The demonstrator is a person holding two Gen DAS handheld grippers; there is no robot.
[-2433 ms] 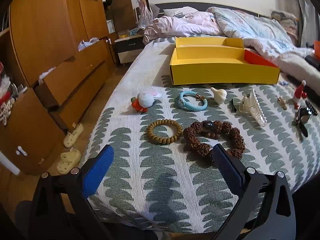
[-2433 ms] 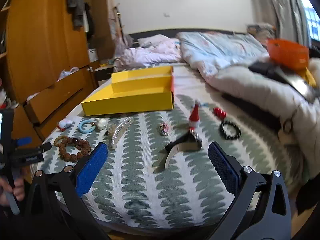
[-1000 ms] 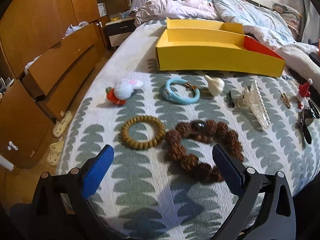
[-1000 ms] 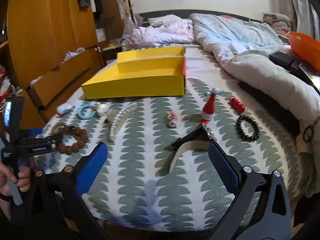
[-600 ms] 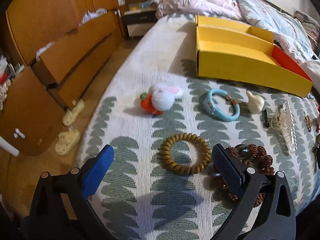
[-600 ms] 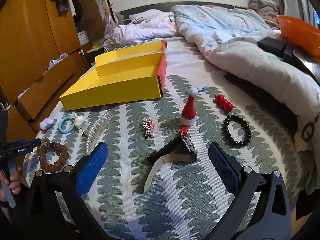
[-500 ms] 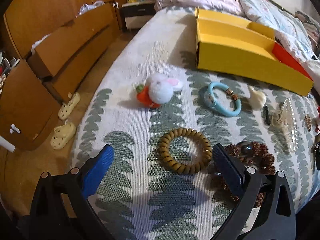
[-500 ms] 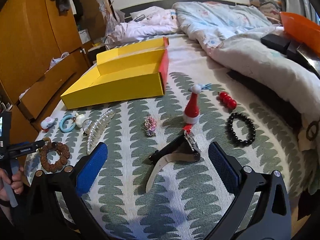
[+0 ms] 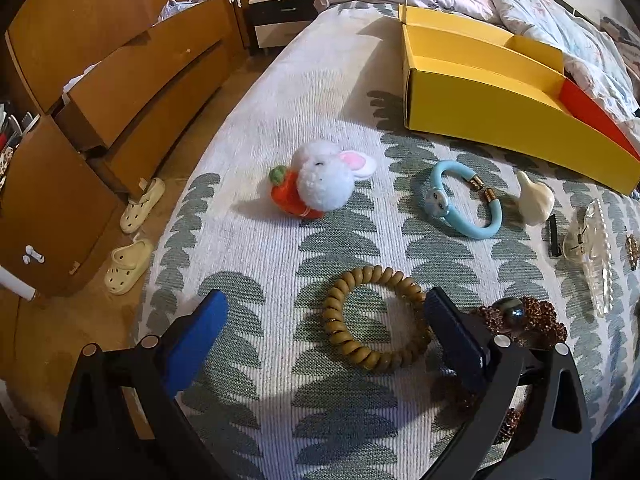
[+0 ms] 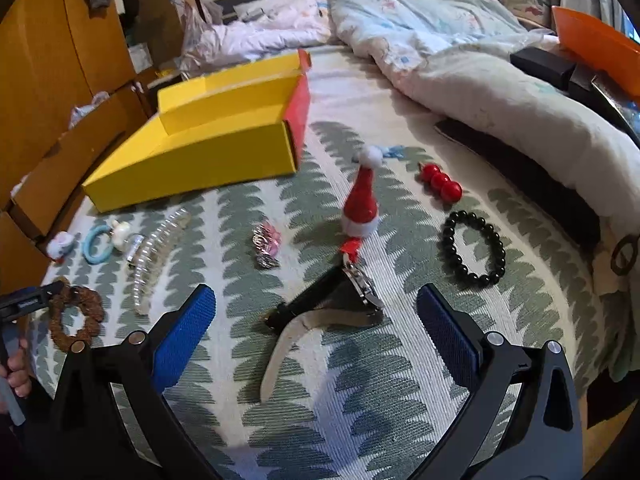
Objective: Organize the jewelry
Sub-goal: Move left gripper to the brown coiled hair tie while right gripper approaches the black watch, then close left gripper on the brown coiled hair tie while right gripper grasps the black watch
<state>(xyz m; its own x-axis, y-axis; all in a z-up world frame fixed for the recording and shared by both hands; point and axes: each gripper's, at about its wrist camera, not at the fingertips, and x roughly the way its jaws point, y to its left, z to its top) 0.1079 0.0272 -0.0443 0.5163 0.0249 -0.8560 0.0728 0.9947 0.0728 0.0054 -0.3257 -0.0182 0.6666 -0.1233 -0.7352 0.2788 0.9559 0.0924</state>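
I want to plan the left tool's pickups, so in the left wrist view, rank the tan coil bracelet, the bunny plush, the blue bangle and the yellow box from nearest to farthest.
1. Tan coil bracelet, between the open left tool's fingers, toward the right one.
2. Bunny plush, ahead, slightly left.
3. Blue bangle, ahead right; close to the plush's rank.
4. Yellow box, far right.

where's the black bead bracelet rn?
Right wrist view, right side: the black bracelet lies flat on the bedspread, just below the red beads and right of the santa hat and watch.
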